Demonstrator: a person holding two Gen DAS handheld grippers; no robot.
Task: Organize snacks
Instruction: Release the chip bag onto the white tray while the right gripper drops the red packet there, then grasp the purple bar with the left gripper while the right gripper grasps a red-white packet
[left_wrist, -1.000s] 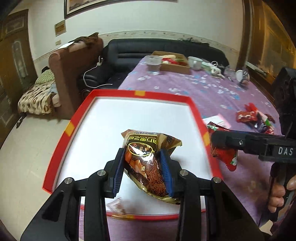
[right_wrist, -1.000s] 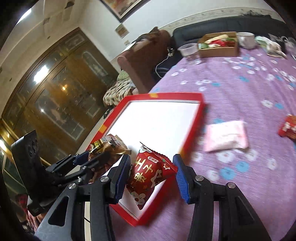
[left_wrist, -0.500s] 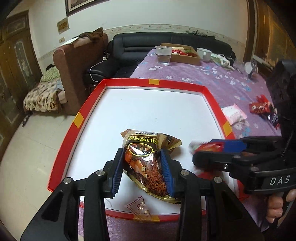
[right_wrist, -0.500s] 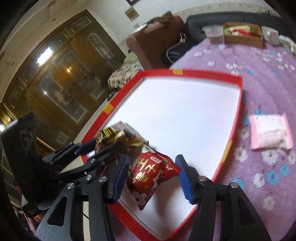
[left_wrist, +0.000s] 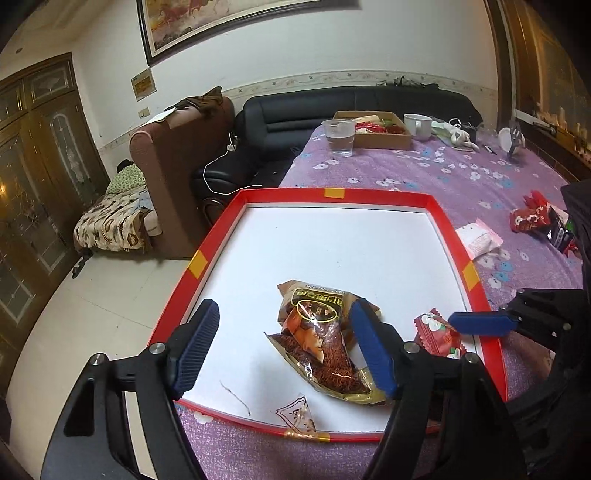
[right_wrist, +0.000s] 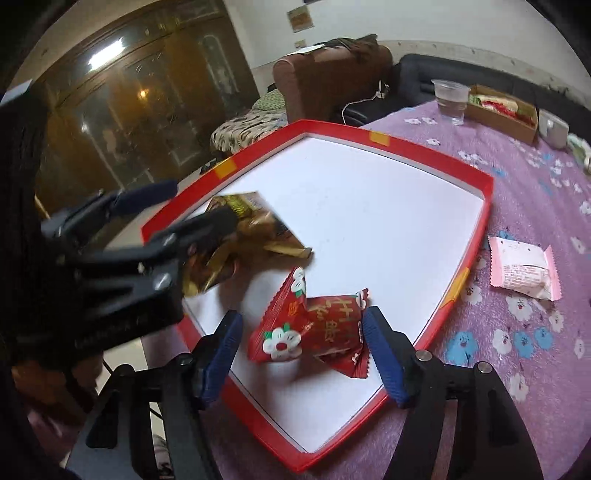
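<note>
A red-rimmed white tray (left_wrist: 456, 240) (right_wrist: 424, 149) lies on the purple tablecloth. A gold and brown snack bag (left_wrist: 319, 338) (right_wrist: 251, 225) lies in the tray's near part, between the wide-open fingers of my left gripper (left_wrist: 282, 345), against its right finger. A red snack packet with white flowers (right_wrist: 314, 328) (left_wrist: 437, 334) lies in the tray between the open fingers of my right gripper (right_wrist: 301, 354). Neither gripper holds anything.
A pink-white packet (left_wrist: 478, 238) (right_wrist: 522, 271) lies right of the tray. Red and dark packets (left_wrist: 539, 221) lie further right. A plastic cup (left_wrist: 340, 136), a cardboard box (left_wrist: 380, 129) and a mug (left_wrist: 417, 125) stand at the far end. Sofas are beyond.
Both grippers have opened and released their packets onto the tray. The right gripper carried the red packet over the tray rim first.
</note>
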